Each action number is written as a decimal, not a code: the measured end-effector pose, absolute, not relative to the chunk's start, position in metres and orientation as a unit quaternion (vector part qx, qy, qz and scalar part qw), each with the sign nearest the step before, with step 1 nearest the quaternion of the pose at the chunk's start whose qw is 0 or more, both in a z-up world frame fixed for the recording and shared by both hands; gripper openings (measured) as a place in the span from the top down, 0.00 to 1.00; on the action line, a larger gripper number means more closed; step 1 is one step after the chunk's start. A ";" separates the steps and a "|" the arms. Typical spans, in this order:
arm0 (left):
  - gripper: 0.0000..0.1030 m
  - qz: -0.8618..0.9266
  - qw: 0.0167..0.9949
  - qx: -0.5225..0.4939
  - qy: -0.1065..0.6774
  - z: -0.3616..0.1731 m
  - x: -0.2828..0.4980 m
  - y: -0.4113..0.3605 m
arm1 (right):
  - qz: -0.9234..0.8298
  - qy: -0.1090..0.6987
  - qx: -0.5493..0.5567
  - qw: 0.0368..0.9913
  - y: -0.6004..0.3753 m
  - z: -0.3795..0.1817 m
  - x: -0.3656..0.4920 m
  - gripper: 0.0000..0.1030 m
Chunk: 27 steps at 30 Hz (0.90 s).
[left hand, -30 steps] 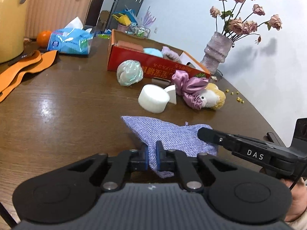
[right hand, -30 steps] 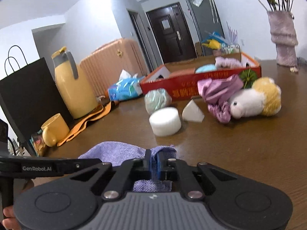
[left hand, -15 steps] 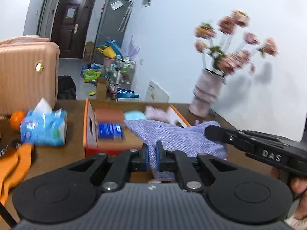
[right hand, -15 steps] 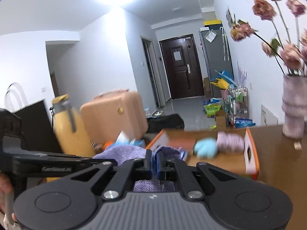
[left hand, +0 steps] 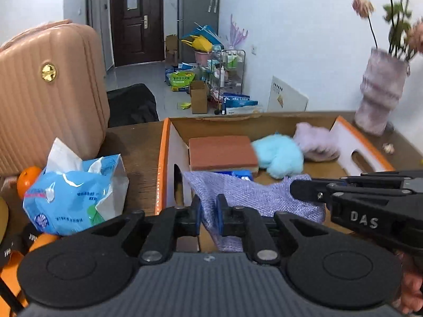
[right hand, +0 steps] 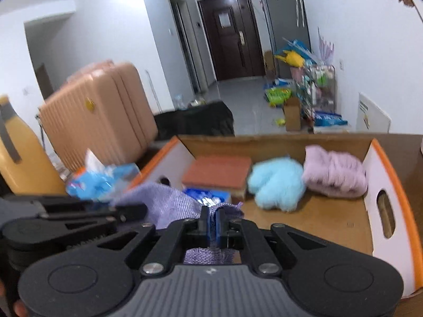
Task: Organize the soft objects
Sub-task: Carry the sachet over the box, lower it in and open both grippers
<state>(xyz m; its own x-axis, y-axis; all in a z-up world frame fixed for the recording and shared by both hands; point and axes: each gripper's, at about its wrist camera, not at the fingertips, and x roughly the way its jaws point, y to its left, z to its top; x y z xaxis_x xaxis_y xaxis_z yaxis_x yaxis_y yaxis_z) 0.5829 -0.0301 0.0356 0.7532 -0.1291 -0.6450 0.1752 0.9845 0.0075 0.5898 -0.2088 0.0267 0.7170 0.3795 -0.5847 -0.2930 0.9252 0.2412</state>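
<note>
Currently, left hand-held gripper (left hand: 208, 212) and right hand-held gripper (right hand: 212, 223) each pinch the purple cloth (left hand: 253, 198) above the box (right hand: 380, 174), near brick-red block (right hand: 218, 171), blue plush (right hand: 276, 183), pink plush (right hand: 334, 174); tissue pack (left hand: 74, 190) sits beside it on the bench (left hand: 137, 148).

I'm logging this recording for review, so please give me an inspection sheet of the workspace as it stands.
Surface: brown wooden table.
Job's things: purple cloth held over the cardboard box; inside the box lie a blue fluffy toy, a pink fluffy toy and a brick-red block.
Clutter: tissue pack, orange, yellow jug, vase.
Grippers: left gripper and right gripper both pinch the cloth.
Cables: nothing seen.
Surroundings: pink suitcase, dark door, floor clutter by the wall.
</note>
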 end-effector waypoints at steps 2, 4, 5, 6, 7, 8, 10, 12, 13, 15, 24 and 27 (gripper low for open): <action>0.81 -0.086 0.934 0.032 0.345 0.033 0.583 -0.027 | 0.176 0.344 0.060 0.920 -0.207 0.015 0.596 0.96; 0.65 -0.083 0.937 0.031 0.339 0.034 0.581 -0.024 | 0.176 0.366 0.057 0.912 -0.207 0.005 0.601 0.92; 0.58 -0.079 0.940 0.032 0.331 0.035 0.579 -0.023 | 0.181 0.369 0.059 0.910 -0.207 0.003 0.600 0.90; 0.57 -0.076 0.943 0.034 0.323 0.037 0.578 -0.022 | 0.183 0.369 0.061 0.909 -0.207 0.002 0.601 0.86; 0.57 -0.076 0.944 0.037 0.320 0.039 0.576 -0.021 | 0.181 0.369 0.057 0.910 -0.206 0.003 0.600 0.82; 0.57 -0.078 0.943 0.040 0.320 0.041 0.575 -0.021 | 0.177 0.369 0.055 0.911 -0.206 0.005 0.601 0.77; 0.56 -0.068 0.945 0.047 0.315 0.048 0.573 -0.019 | 0.168 0.365 0.062 0.914 -0.210 0.013 0.599 0.68; 0.51 -0.060 0.948 0.051 0.309 0.056 0.568 -0.016 | 0.162 0.355 0.057 0.919 -0.215 0.027 0.592 0.67; 0.48 -0.058 0.949 0.048 0.305 0.061 0.564 -0.013 | 0.157 0.348 0.054 0.923 -0.218 0.035 0.587 0.64; 0.44 -0.056 0.953 0.045 0.294 0.075 0.554 -0.009 | 0.146 0.333 0.051 0.930 -0.227 0.054 0.577 0.60; 0.13 -0.045 0.978 0.043 0.199 0.112 0.475 -0.002 | 0.078 0.239 0.049 0.967 -0.286 0.112 0.493 0.19; 0.13 -0.037 0.979 0.038 0.199 0.114 0.457 -0.002 | 0.061 0.228 0.045 0.971 -0.295 0.115 0.470 0.16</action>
